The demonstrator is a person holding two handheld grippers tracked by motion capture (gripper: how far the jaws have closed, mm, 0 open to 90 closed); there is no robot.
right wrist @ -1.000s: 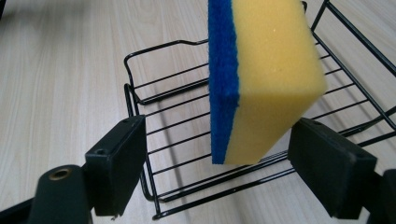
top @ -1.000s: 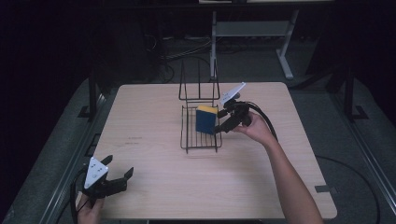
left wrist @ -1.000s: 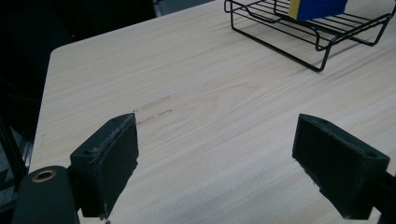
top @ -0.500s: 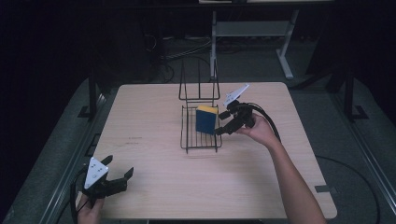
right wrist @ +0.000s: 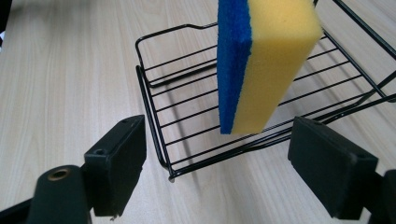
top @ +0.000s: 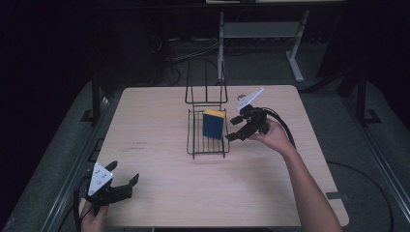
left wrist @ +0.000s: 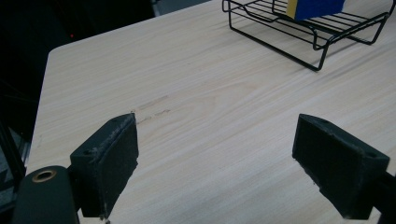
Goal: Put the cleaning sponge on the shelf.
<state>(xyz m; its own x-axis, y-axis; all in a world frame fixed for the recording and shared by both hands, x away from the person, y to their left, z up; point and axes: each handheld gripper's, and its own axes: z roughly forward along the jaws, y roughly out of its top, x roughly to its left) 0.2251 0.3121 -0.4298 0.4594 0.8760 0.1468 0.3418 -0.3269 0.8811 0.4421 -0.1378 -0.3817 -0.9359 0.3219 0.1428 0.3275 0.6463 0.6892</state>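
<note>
Blue-and-yellow rectangular foam sponge (top: 213, 124) stands on edge, tilted, inside the low black wire rack (top: 208, 146) near the middle of the pale wood-grain worktop (top: 164, 116). In the right gripper view the sponge (right wrist: 264, 60) shows its blue scouring face beside the yellow foam, lower end over the rack's (right wrist: 154, 98) bars.

Right tool (top: 241, 126), held in the person's right hand (top: 273, 137), sits just beside the rack's right side, aimed at the sponge. Jaws spread wide, nothing between them, clear of the sponge.

Left tool (top: 118, 186) rests at the worktop's near-left corner, well apart from the rack. Jaws wide apart over bare wood, holding nothing.
</note>
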